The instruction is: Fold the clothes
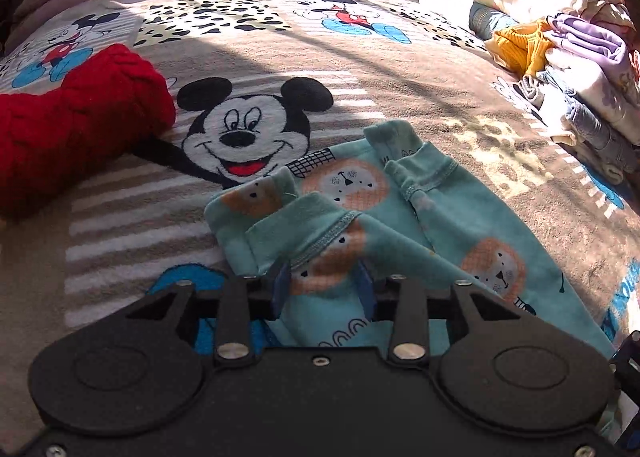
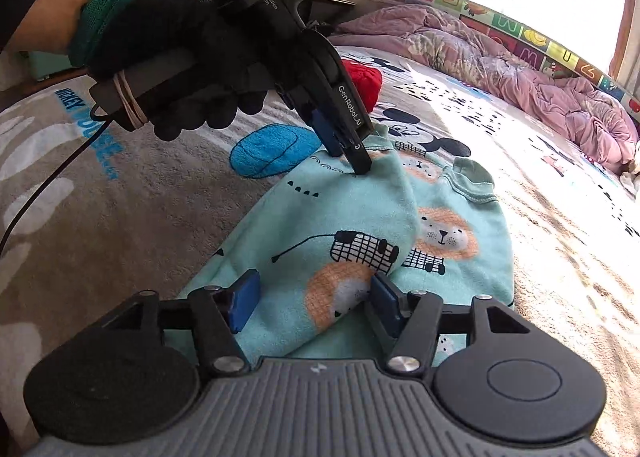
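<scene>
Closest to us in the right wrist view, our right gripper point(image 2: 312, 307) stands with its blue pads well apart over a folded layer of the teal lion-print garment point(image 2: 352, 225). The cloth lies between the pads, but neither presses on it, so nothing is held; we judge this is a release after laying a fold down. Just ahead of it, our left gripper point(image 2: 348, 155) comes down steeply in a gloved hand point(image 2: 176, 57), its tips touching the far edge of the same fold, probably to pin it flat on the blanket point(image 2: 120, 193).

The left wrist view shows what that angle hides: the left gripper point(image 1: 324, 285) has its pads partly open, with a ridge of garment point(image 1: 360, 225) between them; whether they pinch it we cannot tell. Ahead of those fingers the sleeves and cuffs lie bunched and not yet squared, so we judge the fold is still under way.

Further off, only the left view shows the red knit point(image 1: 76, 125) in full to the left and the stack of folded clothes point(image 1: 580, 97) far right. Only the right view shows the hand and the pink quilt point(image 2: 520, 69) under the window.
</scene>
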Demonstrator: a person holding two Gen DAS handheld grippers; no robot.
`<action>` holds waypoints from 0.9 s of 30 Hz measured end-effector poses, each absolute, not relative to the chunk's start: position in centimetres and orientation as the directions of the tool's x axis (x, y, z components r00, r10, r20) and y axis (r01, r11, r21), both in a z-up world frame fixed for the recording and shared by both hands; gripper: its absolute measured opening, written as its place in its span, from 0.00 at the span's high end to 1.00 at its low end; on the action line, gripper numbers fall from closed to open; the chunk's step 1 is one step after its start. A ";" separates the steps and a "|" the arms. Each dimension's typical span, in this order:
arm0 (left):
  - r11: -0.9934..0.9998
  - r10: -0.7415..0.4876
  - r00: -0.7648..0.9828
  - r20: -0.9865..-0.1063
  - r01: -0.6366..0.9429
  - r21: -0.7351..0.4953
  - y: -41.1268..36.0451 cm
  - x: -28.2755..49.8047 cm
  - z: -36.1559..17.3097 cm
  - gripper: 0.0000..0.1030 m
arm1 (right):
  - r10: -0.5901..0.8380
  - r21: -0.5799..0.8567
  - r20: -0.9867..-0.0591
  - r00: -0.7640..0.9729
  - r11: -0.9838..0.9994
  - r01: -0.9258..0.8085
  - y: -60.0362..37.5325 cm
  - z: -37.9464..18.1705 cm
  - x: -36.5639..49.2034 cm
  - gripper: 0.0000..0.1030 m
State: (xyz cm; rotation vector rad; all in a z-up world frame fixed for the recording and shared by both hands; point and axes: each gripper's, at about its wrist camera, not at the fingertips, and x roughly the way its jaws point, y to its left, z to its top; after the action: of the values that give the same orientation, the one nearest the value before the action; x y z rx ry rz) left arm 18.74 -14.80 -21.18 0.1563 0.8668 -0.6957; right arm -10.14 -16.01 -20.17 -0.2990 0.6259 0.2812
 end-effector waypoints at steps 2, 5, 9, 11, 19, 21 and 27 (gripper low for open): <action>0.792 -0.490 0.475 -0.731 0.592 -0.146 -14.5 18.9 -20.6 0.62 | 0.112 -0.277 -0.545 0.831 0.911 -0.304 -15.5 -19.7 -11.6 0.42; 0.789 -0.502 0.462 -0.731 0.591 -0.168 -14.4 19.0 -20.5 0.57 | 0.086 -0.360 -0.456 0.886 0.892 -0.272 -14.9 -19.2 -13.0 0.42; 0.755 -0.500 0.425 -0.754 0.641 -0.139 -15.4 18.4 -21.5 0.57 | 0.177 -0.301 -0.450 0.875 0.893 -0.335 -14.6 -18.9 -11.8 0.40; 0.747 -0.459 0.420 -0.783 0.660 -0.085 -16.1 18.2 -22.3 0.56 | 0.217 -0.173 -0.532 0.818 0.918 -0.356 -15.2 -19.5 -9.7 0.35; 0.729 -0.412 0.439 -0.799 0.685 0.001 -16.8 17.4 -21.0 0.53 | 0.253 -0.039 -0.595 0.763 0.939 -0.342 -16.4 -20.5 -9.6 0.36; 0.726 -0.415 0.465 -0.782 0.687 0.022 -16.2 16.7 -19.4 0.52 | 0.260 -0.045 -0.552 0.792 0.939 -0.340 -17.4 -19.5 -12.1 0.38; 0.767 -0.452 0.502 -0.738 0.641 -0.034 -12.2 13.5 -15.0 0.45 | 0.266 0.110 -0.402 0.876 0.964 -0.242 -25.8 -17.2 -20.2 0.35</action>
State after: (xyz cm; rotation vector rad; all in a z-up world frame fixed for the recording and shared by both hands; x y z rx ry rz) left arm 13.49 -12.22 -15.02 0.2581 0.8075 -0.6691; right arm -20.24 -25.83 -17.15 0.0566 0.4270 0.2655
